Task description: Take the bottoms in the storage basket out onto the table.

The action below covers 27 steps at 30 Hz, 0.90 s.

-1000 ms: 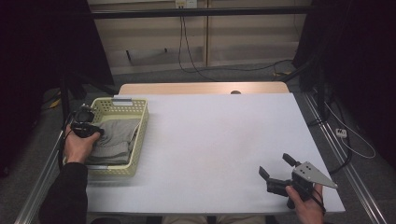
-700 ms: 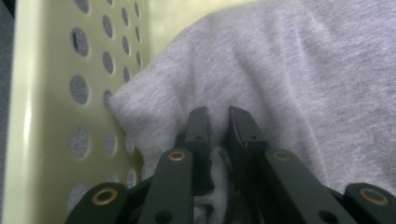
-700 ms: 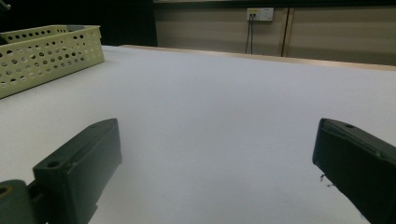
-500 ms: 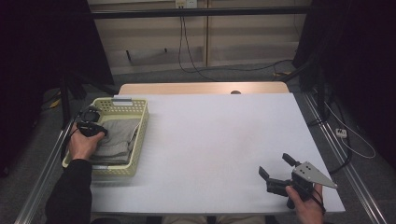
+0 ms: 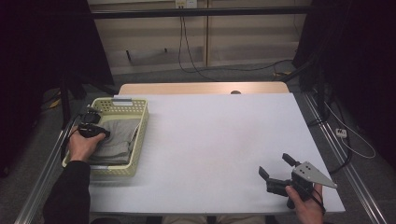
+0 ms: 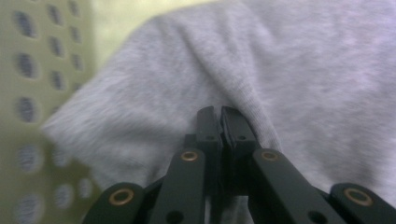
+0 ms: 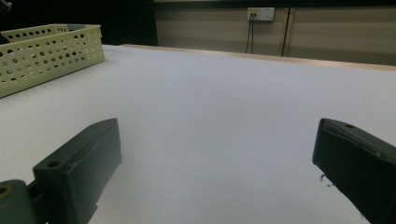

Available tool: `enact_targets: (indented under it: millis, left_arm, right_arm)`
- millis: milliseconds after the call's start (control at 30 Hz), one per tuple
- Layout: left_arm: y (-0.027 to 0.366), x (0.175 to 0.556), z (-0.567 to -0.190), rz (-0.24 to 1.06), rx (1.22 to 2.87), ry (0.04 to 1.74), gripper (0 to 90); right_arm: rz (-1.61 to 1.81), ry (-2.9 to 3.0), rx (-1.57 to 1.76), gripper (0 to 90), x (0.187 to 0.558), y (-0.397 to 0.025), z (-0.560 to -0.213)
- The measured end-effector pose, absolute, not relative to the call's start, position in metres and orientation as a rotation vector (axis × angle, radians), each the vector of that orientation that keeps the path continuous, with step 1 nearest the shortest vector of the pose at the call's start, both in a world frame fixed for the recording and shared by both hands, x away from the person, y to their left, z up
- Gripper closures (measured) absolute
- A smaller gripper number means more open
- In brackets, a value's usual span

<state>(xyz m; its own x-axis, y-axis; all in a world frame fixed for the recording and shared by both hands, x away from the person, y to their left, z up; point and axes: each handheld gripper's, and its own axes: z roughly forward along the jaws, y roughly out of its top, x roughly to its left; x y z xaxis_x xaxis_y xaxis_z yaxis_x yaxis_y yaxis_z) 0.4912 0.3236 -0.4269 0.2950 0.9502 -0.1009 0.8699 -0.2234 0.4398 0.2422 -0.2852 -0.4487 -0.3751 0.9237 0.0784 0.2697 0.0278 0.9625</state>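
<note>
cloth point(image 6: 299, 70): grey soft knit; basket point(image 5: 140, 135): perforated yellow-green plastic

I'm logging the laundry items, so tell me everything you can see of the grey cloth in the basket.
The grey cloth is a soft, heathered knit, like sweatshirt fabric, lying loosely folded inside the pale yellow-green perforated basket at the table's left. A raised fold is pinched between the closed jaws of the left tool, with the hand resting over it. What garment it is cannot be told.
</note>
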Motion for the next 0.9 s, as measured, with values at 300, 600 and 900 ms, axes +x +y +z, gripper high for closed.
enact_targets:
  millis: [300, 600, 900]
  left_arm:
    - [0.328, 0.485, -0.421, 0.332, 2.148, 1.574, 67.5]
    - [0.328, 0.48, -0.404, 0.405, 2.083, 1.507, 36.3]
    - [0.334, 0.472, -0.39, 0.45, 2.014, 1.435, 16.8]
  right_arm:
    - [1.378, 1.697, 1.225, 0.9, 0.243, -0.286, -0.449]
    - [1.385, 1.701, 1.222, 0.9, 0.246, -0.285, -0.449]
    - [1.396, 1.705, 1.225, 0.9, 0.248, -0.285, -0.45]
